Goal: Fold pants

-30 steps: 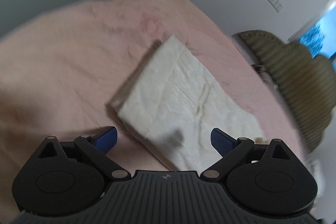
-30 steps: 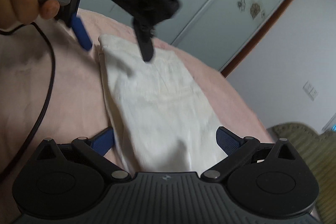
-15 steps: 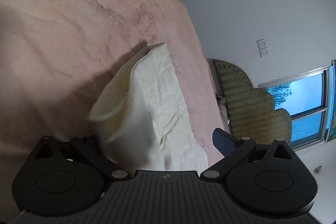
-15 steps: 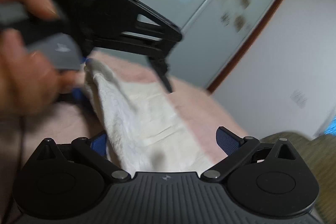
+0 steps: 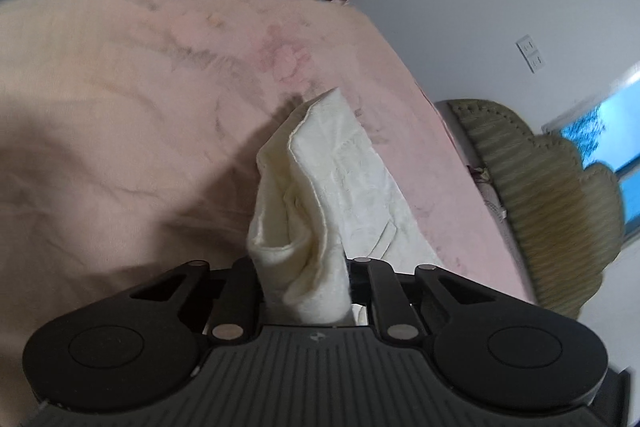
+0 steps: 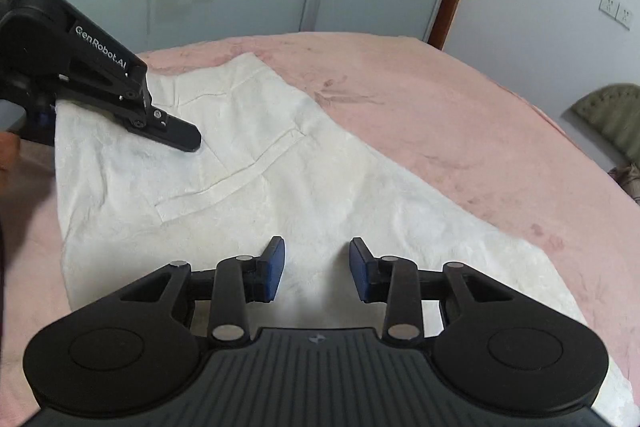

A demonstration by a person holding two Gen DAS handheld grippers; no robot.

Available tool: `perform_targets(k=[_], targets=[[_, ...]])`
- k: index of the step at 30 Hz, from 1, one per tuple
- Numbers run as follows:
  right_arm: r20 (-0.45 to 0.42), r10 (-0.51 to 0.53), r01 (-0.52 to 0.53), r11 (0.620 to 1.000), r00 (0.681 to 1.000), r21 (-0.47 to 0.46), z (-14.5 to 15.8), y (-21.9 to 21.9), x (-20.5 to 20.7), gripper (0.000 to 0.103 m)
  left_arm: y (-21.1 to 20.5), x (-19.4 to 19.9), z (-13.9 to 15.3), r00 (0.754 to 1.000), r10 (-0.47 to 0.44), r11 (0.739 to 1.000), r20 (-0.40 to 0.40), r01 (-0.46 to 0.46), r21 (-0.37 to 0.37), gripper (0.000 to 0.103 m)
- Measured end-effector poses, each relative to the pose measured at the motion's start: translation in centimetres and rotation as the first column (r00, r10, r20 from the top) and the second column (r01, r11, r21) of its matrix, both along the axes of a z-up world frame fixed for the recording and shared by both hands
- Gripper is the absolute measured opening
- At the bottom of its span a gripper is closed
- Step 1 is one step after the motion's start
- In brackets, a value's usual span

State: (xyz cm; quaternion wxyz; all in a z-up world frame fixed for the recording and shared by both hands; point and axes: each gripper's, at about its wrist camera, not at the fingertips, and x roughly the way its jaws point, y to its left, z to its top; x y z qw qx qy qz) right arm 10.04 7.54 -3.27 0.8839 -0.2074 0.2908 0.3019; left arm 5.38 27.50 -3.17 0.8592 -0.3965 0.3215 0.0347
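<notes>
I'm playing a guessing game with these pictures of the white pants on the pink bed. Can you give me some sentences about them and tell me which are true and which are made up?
1. The left gripper is pinching a bunch of the white pants. True.
2. The pants lie on a green blanket. False: they lie on a pink blanket.
3. The right gripper has cloth squeezed tight between its blue pads. False: its jaws have just been closing, but a gap shows between the pads and they only hover over the pants.
4. A pocket seam shows on the pants. True.
5. The pants are rolled into a ball. False: most of the cloth lies spread flat, with one end lifted.
</notes>
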Motion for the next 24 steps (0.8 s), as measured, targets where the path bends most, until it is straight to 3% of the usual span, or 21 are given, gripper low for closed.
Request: perform_targets(k=[3, 7, 10, 15, 19, 24], targets=[[-0.022, 0.025, -0.022, 0.994, 0.999, 0.106, 1.6, -0.4, 0.1, 0.035, -2.3, -1.2, 2.4, 0.997, -0.018, 0.987, 0.074, 0.006, 0.163, 0.014], [-0.017, 0.021, -0.017, 0.979, 1.000, 0.204, 3.2, -1.2, 0.7, 0.035, -7.1, -2.9, 6.5, 0.971, -0.103, 0.938, 0.217, 0.023, 0.346, 0.013], [0.031, 0.009, -0.016, 0.966, 0.999, 0.258, 3.8, -2.0, 0.4, 0.035, -10.8, -3.5, 8.4, 0.947, -0.181, 0.896, 0.266, 0.047, 0.442, 0.014], [0.148, 0.012, -0.055, 0.956, 0.989, 0.288, 5.4, -5.4, -1.3, 0.035, -15.9, -4.3, 9.5, 0.913, -0.280, 0.852, 0.298, 0.093, 0.514, 0.014], [0.209, -0.003, -0.062, 0.951, 0.978, 0.303, 6.5, -9.9, -2.9, 0.035, -21.1, -4.1, 9.9, 0.870, -0.378, 0.808, 0.317, 0.143, 0.571, 0.015], [0.222, -0.074, -0.012, 0.932, 0.972, 0.361, 6.6, -16.5, -4.0, 0.035, -27.9, -3.8, 10.1, 0.803, -0.505, 0.752, 0.317, 0.228, 0.619, 0.017]])
